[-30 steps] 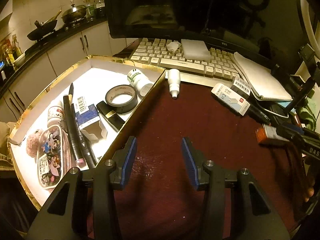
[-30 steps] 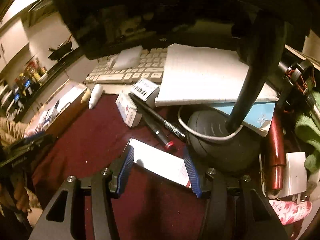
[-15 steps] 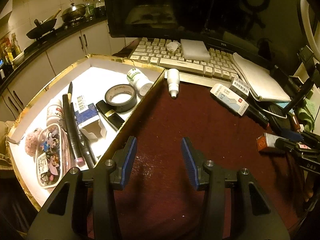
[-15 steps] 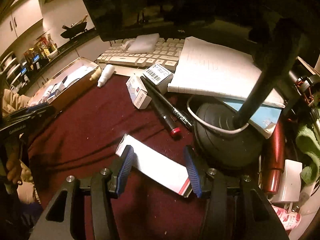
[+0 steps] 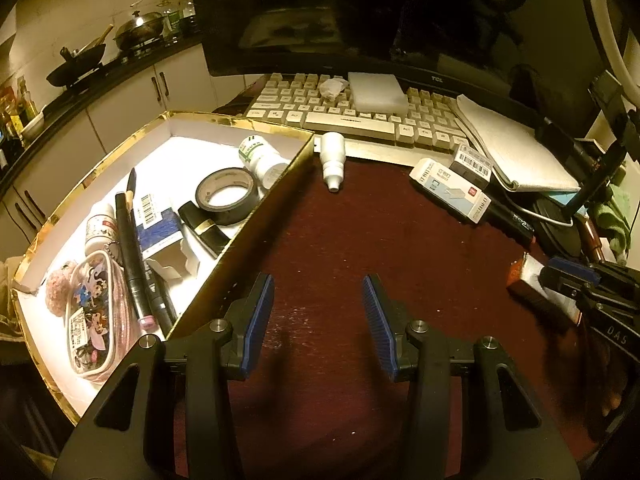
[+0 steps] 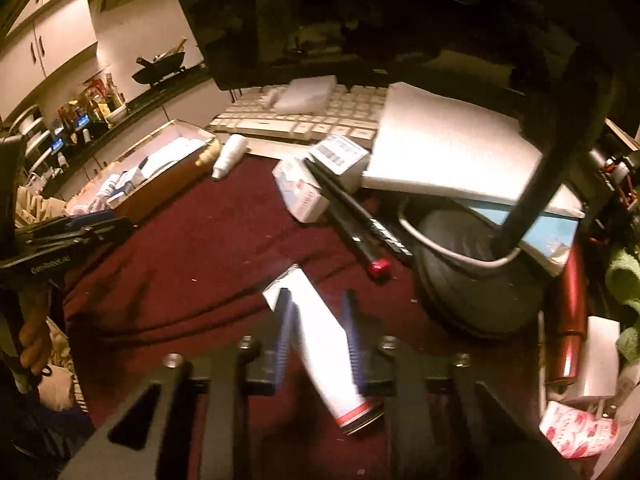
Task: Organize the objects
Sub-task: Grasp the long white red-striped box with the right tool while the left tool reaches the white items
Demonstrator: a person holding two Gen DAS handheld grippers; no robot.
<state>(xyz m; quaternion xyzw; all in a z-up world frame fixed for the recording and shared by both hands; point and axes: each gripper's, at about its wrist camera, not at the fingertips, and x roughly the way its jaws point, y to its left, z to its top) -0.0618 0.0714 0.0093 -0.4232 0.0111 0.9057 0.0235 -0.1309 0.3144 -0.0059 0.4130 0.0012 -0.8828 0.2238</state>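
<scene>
In the left wrist view, the left gripper hangs at the bottom centre of the frame with its blue pads well apart and nothing between them, over bare dark-red cloth. At left sits the gold-edged box, already holding a tape roll, a pill bottle, pens and a cartoon pouch. A small white dropper bottle lies just outside the box's upper right corner, below the keyboard. At the right edge, the right gripper meets a white carton.

In the right wrist view, which is motion-blurred, the right gripper is closing its jaws on the white carton with a red end, low in the centre; the carton lies between the pads, which appear to touch its sides. The step in hand looks like picking up this carton. The next move likely calls for a firm hold, a lift, and a carry toward the box at the upper left. Pens, small cartons, a notepad and a black lamp base crowd the right side. A dark monitor stands behind, with a kitchen counter beyond at upper left.
</scene>
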